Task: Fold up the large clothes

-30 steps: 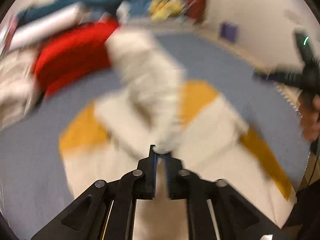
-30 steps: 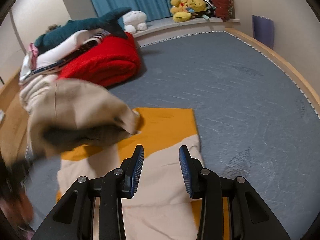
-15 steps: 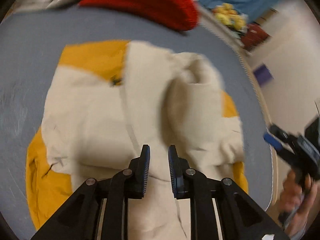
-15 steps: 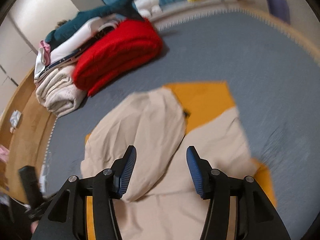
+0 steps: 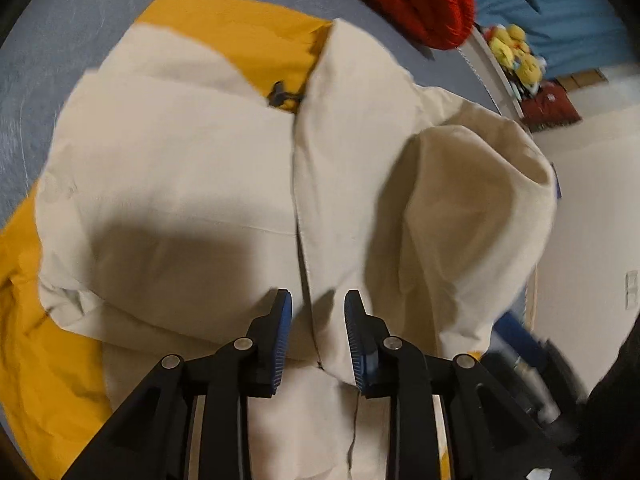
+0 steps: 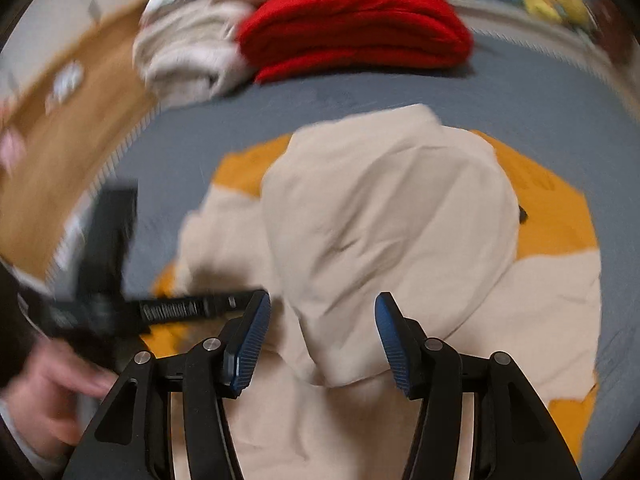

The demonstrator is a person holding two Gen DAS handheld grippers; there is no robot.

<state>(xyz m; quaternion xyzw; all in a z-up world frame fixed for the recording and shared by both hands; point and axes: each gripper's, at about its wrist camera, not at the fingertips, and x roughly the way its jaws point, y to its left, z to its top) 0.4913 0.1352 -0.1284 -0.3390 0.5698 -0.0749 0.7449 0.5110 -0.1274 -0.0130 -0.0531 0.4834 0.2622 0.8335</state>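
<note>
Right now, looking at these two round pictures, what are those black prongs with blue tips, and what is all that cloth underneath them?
There is no robot here: a person holds a two-fingered clamp in each hand, and a small wide-angle camera on each looks along its fingers, hence the round, bent pictures. One picture is from the left hand-held gripper, the other from the right hand-held gripper. In the right one you can also see the person's hand holding the other tool.

Below lies a cream and yellow garment on a grey-blue floor mat, with one cream part folded over the middle. Farther back sit a folded red blanket and a pile of other laundry.

Neither clamp holds anything; the left one's jaws are opening above the cloth.
</note>
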